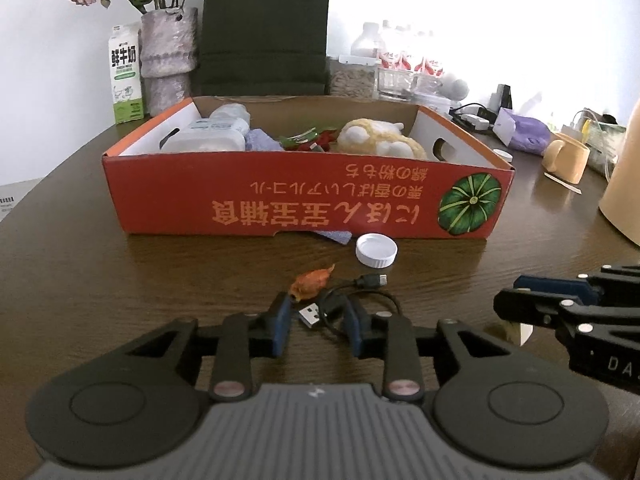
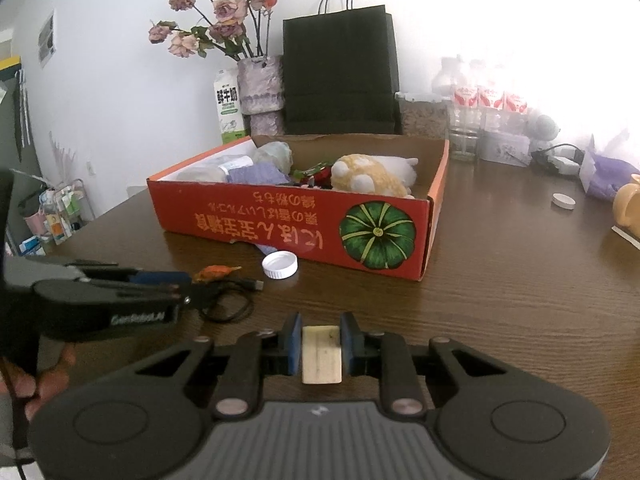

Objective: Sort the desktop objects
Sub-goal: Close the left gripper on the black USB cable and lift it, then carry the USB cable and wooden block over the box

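My left gripper (image 1: 318, 308) is shut on a coiled black USB cable (image 1: 320, 312) lying on the brown table. The cable's plug sits between the blue pads. A small orange piece (image 1: 312, 282) touches the left fingertip, and a white bottle cap (image 1: 376, 250) lies just beyond. My right gripper (image 2: 320, 328) is shut on a flat beige block (image 2: 321, 354), low over the table. Ahead stands the open red cardboard box (image 1: 280, 200) with a pumpkin picture. It holds a yellow plush toy (image 1: 380, 138), bottles and a purple cloth. In the right wrist view the left gripper (image 2: 192, 288) is at the left.
Behind the box stand a vase of dried roses (image 2: 260, 88), a milk carton (image 1: 126, 80), a black paper bag (image 2: 340, 76) and several bottles (image 2: 480, 104). A yellow mug (image 1: 568, 158), a purple packet (image 1: 524, 132) and a second white cap (image 2: 563, 201) lie to the right.
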`<state>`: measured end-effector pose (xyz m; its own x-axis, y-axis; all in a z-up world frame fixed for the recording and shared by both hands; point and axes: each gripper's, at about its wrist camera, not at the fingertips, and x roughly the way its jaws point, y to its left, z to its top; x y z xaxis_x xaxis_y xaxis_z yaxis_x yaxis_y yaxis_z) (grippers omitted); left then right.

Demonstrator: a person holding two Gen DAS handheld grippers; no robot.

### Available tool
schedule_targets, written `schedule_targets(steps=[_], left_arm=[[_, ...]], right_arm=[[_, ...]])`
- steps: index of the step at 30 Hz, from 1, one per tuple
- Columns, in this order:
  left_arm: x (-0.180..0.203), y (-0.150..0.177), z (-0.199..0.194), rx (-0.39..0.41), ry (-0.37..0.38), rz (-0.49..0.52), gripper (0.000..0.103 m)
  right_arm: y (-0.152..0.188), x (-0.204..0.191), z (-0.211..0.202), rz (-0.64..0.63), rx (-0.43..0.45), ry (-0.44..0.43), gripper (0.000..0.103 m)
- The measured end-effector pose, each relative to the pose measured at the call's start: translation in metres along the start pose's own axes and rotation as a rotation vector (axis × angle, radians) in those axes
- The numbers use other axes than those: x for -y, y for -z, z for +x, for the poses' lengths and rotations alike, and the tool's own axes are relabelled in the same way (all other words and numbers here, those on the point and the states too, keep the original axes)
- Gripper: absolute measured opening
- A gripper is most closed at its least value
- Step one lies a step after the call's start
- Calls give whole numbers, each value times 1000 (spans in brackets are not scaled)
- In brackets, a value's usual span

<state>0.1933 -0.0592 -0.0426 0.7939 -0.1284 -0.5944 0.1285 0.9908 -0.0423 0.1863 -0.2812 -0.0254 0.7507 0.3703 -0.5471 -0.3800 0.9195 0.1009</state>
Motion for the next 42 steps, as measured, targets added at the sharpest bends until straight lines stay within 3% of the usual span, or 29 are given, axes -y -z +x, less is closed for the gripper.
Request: schedule_targets(steps=[5, 11, 13, 21, 25, 26, 29, 32, 34, 36, 42], left_arm=[[-1, 3, -5, 3, 23, 2, 13], [-1, 6, -11, 17, 36, 1, 12], [-1, 6, -14, 26, 40, 2, 3], [1, 4, -21, 53, 52, 17, 3], [0, 2, -14, 14, 51, 41, 8], [-1, 3, -12, 9, 49, 39, 12], [-3, 2, -10, -1, 45, 33, 39], [-4, 4, -7, -11, 58, 31, 41], [-2, 5, -7, -7, 52, 53, 39], [2, 6, -7, 4, 31, 89, 18], [0, 5, -16, 30, 42, 71, 12]], right_arm=[[4, 0, 3, -1, -19, 3, 21], [10, 0, 6, -2, -33, 6, 20], [9, 0, 5, 0, -25, 10, 20], [3, -1, 0, -5, 0, 13, 20], [5, 0, 1, -2, -11, 15, 20], [6, 0, 1, 0, -13, 16, 20], [8, 0, 1, 3, -17, 15, 20], [10, -1, 1, 3, -18, 9, 20], [10, -2, 1, 1, -20, 5, 20], [10, -3, 2, -1, -19, 0, 20], [5, -9, 0, -3, -1, -12, 20]])
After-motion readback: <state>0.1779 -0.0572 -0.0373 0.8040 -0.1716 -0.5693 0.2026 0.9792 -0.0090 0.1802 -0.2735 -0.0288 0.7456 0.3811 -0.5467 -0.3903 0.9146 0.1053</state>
